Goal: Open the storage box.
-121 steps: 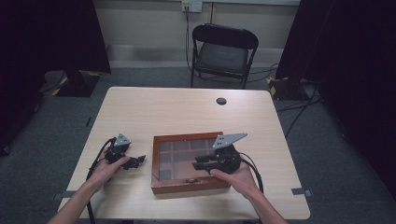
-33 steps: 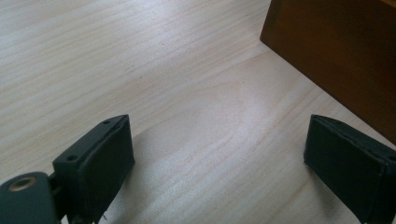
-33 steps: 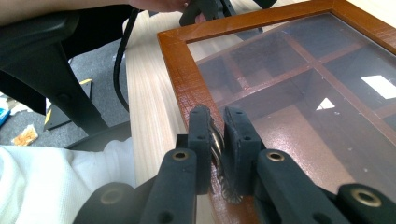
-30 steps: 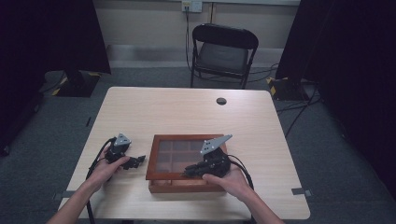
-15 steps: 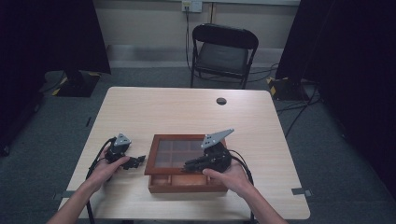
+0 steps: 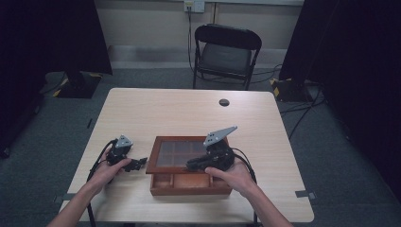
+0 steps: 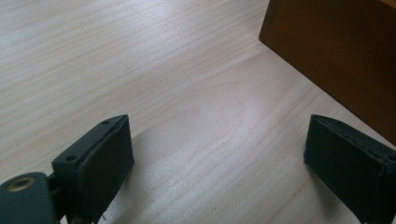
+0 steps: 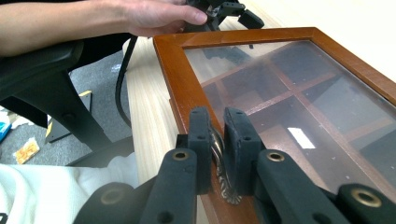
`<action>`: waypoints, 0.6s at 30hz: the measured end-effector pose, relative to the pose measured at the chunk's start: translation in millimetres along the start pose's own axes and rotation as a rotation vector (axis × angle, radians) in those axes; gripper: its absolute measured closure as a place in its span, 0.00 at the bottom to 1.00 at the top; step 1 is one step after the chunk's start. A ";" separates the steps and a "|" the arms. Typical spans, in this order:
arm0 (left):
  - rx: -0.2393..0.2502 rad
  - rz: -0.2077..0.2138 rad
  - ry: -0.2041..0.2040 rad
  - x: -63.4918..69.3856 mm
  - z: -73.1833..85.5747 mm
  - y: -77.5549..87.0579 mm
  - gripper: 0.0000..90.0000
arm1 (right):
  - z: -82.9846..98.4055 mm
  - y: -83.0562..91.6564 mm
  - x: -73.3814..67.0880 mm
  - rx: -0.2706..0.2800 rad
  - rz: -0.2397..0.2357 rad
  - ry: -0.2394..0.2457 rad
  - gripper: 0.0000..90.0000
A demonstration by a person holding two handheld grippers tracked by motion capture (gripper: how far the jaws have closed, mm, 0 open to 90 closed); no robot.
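A brown wooden box point(image 6: 189, 185) with several compartments sits at the table's near middle. Its glass-paned lid point(image 6: 176, 153) is tilted up at the front, leaving the front row of compartments uncovered. My right gripper point(image 6: 192, 165) is shut on the small brass handle point(image 8: 223, 181) at the lid's front edge point(image 8: 172, 70), with one pad on either side. My left gripper point(image 6: 140, 163) rests on the table just left of the box, open with nothing in it. In the left gripper view the gripper point(image 7: 219, 154) frames bare wood, with the box's side wall point(image 7: 336, 51) close by.
A small black round disc point(image 6: 224, 102) lies near the table's far edge. A black folding chair point(image 6: 227, 47) stands behind the table. Cables trail from both grippers toward the near edge. Bare tabletop point(image 6: 161, 113) stretches beyond the box.
The lid lay shut on the box at first. Since then its front edge has risen with the right gripper, opening the front compartments. The left gripper has stayed put.
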State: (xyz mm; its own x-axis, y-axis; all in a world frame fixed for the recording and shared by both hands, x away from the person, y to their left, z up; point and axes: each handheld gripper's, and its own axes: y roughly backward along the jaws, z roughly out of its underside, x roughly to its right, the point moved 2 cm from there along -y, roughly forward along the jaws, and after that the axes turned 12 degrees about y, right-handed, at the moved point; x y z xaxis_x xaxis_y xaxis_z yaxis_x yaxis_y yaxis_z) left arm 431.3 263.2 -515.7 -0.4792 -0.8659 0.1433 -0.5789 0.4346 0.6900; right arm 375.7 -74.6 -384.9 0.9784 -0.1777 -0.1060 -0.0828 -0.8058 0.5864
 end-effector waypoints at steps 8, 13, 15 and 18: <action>0.000 -0.001 -0.005 -0.4 -0.2 0.0 0.08 | -3.6 1.8 1.3 -0.003 0.000 -0.005 0.91; 0.000 -0.001 -0.005 -0.4 -0.2 0.0 0.08 | -6.4 3.8 2.8 0.003 0.003 -0.014 0.91; 0.000 0.000 -0.005 -0.4 -0.2 0.0 0.08 | -7.6 4.7 3.4 0.004 0.003 -0.015 0.91; 0.001 0.002 0.001 0.0 -0.1 -0.2 0.08 | -9.7 6.1 4.5 0.010 0.007 -0.014 0.91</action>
State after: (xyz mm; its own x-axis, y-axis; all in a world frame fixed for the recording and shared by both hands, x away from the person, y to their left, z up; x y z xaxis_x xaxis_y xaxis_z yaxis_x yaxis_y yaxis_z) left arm 431.4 263.1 -515.8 -0.4795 -0.8654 0.1454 -0.5786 0.4364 0.6891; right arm 381.4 -74.8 -374.1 0.9750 -0.1914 -0.1128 -0.0921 -0.8103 0.5788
